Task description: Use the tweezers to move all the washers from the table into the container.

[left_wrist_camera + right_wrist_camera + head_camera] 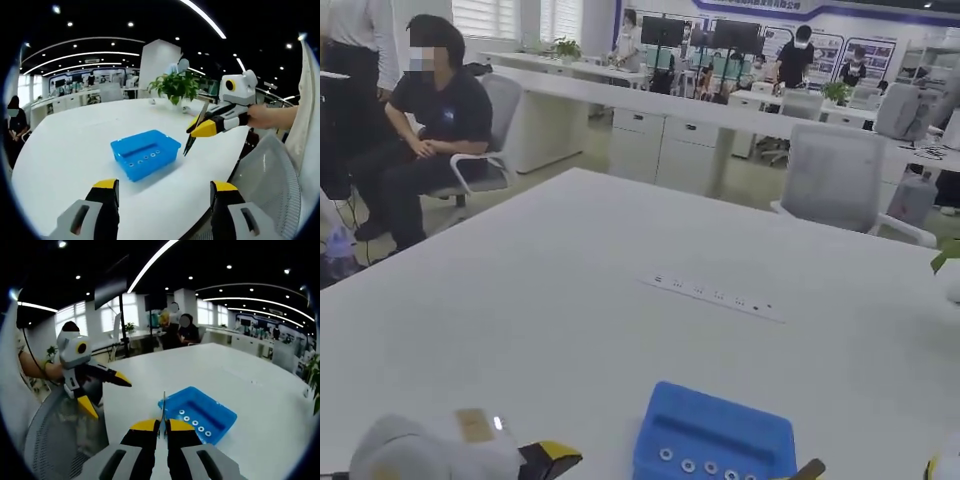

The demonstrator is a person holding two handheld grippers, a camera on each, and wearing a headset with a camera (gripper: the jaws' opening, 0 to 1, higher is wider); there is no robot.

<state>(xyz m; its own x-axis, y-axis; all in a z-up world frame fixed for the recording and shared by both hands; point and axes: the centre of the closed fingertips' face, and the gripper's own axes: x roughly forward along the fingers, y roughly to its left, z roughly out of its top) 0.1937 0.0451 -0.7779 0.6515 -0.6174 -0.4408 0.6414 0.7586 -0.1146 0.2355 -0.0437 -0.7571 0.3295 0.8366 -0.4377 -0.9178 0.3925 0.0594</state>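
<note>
A blue container sits near the front of the white table, with several washers in a row inside it. My left gripper is open with nothing between its fingers, short of the container. In the head view the left gripper is low at the left. My right gripper is shut on the tweezers, whose tips point toward the container and its washers. In the left gripper view the right gripper holds the tweezers just right of the container.
A flush power strip lies in the middle of the table. Office chairs stand at the far edge, and a person sits at the left. A potted plant stands on the table beyond the container.
</note>
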